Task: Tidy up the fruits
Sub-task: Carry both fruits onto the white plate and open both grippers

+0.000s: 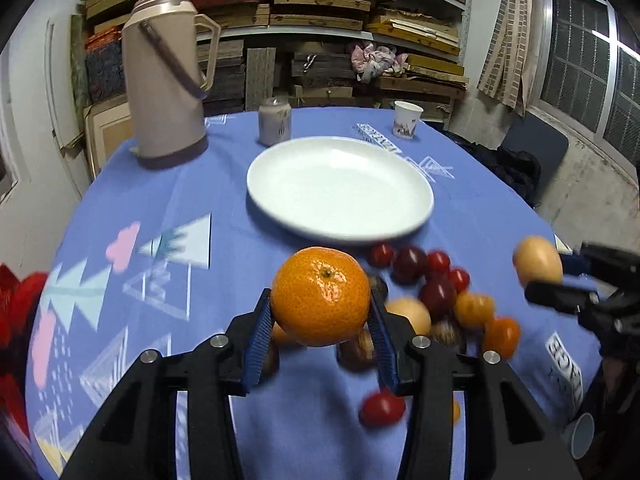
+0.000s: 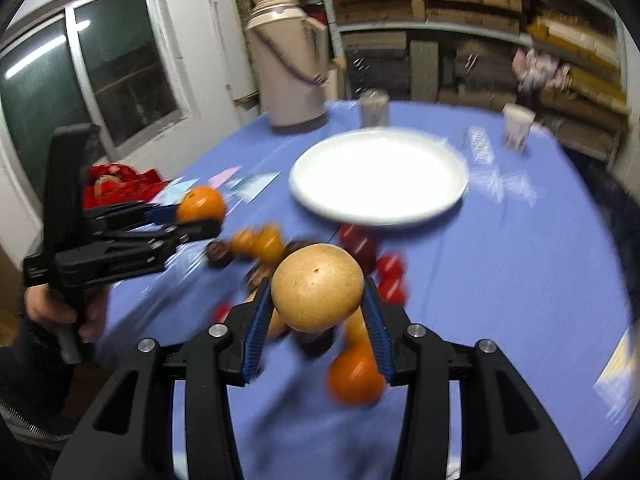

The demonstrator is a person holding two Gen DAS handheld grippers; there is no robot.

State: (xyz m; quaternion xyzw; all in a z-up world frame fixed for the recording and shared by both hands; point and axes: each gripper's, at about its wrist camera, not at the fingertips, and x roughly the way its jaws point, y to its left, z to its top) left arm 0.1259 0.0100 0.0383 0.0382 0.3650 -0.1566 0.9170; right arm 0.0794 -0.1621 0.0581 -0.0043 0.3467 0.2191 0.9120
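Metal shelves point(image 1: 372, 20) at back, packed w/ stacked wooden boards and boxes. White wall point(image 1: 28, 128) on left w/ a dark sliding window point(image 2: 100, 76) reflecting a ceiling light. Barred window point(image 1: 588, 76) on right, checked cloth point(image 1: 504, 40) hanging beside it.

table point(image 1: 224, 200), blue cloth | plate point(image 1: 340, 188) | thermos point(image 1: 164, 80) | jar point(image 1: 274, 120) | cup point(image 1: 407, 119) | fruit pile point(image 1: 436, 288)

Both wrist cams fwd, share plate point(image 1: 340, 188)
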